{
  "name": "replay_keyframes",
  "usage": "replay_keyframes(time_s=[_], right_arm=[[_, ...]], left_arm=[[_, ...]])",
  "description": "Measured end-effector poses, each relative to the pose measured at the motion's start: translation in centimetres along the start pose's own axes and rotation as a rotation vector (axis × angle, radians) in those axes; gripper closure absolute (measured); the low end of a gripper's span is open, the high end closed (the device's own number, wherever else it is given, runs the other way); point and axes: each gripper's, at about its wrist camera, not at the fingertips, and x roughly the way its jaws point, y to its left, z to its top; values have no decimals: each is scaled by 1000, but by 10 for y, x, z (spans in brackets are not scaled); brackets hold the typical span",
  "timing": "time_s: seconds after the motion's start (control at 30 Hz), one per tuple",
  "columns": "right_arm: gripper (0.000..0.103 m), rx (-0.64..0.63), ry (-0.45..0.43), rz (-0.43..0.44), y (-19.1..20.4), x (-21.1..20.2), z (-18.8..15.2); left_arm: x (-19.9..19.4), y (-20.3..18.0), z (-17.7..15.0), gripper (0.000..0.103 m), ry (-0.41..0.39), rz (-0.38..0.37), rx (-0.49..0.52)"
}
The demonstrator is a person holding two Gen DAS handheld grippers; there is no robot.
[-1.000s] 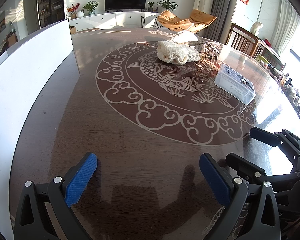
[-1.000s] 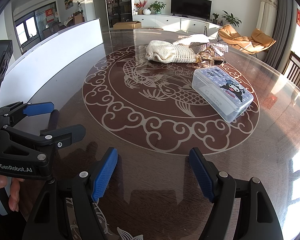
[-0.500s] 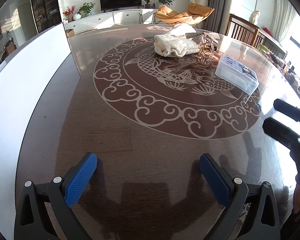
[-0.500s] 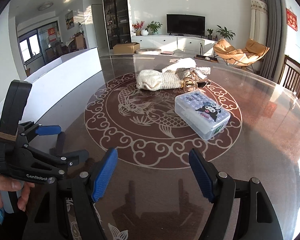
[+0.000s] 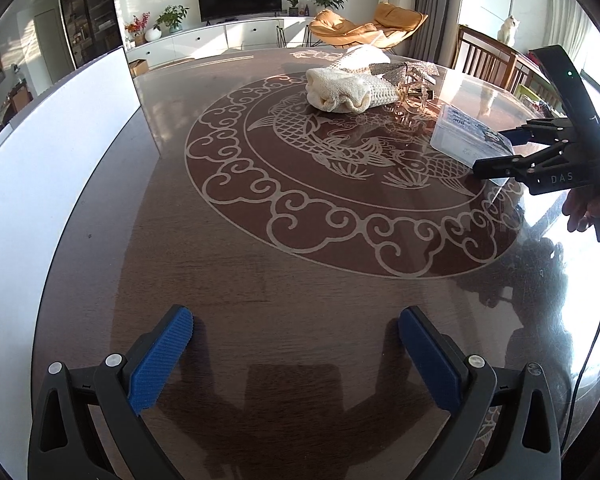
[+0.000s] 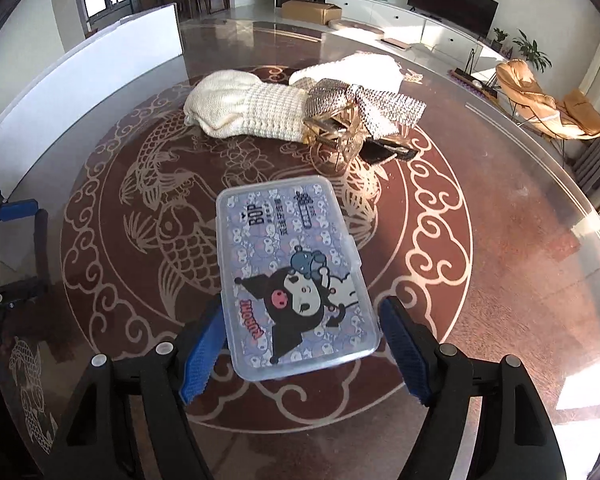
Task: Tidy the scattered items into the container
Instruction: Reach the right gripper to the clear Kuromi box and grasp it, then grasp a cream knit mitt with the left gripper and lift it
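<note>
A clear plastic box [image 6: 296,276] with a cartoon lid lies shut on the dark patterned table [image 5: 260,260]. My right gripper [image 6: 300,352] straddles the box's near end. Its jaws are opening, and the blue pads stand beside the box's long sides with a gap on the right. Beyond the box lie a cream knitted piece [image 6: 244,108], a sparkly silver bow [image 6: 364,104], a golden claw clip [image 6: 340,128] and a black clip [image 6: 388,150]. My left gripper [image 5: 296,360] hovers open over bare table with nothing between its fingers. From there the right gripper [image 5: 500,152] shows at the box [image 5: 460,136].
A white panel [image 5: 40,180] runs along the table's left side. A person's hand [image 5: 584,208] holds the right gripper's handle. Wooden chairs [image 5: 484,56] stand behind the table's far right edge. Bright sun glare covers the table's right rim.
My right gripper has swept forward and right across the table to the plastic box, which now sits between its fingers. The left gripper has stayed where it was.
</note>
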Motion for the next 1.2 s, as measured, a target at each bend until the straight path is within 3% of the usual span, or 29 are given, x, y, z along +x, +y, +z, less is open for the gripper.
replay_keyframes(time_s=[0.1, 0.13, 0.2, 0.3, 0.33, 0.43, 0.5, 0.6, 0.7, 0.97, 1.07, 1.2], right_arm=[[29, 102, -15, 7, -10, 3, 3], [37, 121, -31, 4, -9, 2, 2], [40, 136, -49, 5, -3, -5, -4], [41, 152, -57, -22, 12, -23, -24], [41, 153, -57, -36, 19, -30, -34], [41, 167, -70, -54, 36, -51, -62], [41, 185, -86, -41, 40, -60, -78], [41, 224, -91, -38, 39, -64, -93], [41, 213, -93, -59, 40, -62, -99], [41, 236, -134, -26, 33, -61, -98], [41, 233, -148, -28, 33, -61, -99], [40, 231, -149, -32, 34, -60, -98]], left_arm=[[-1, 0, 0, 0, 0, 0, 0], [-1, -1, 0, 0, 0, 0, 0], [-2, -1, -1, 0, -2, -3, 1], [-4, 3, 3, 0, -9, -104, 20], [-2, 4, 11, 0, -13, -135, 38], [9, 7, 50, 0, -66, -120, 129], [23, 7, 81, 0, -100, -148, 206], [53, 4, 120, 0, -58, -203, 289], [77, -6, 146, 0, -38, -204, 374], [115, -40, 186, 0, -67, -225, 505], [130, -45, 203, 0, -23, -261, 458], [122, -49, 197, 39, -45, -278, 413]])
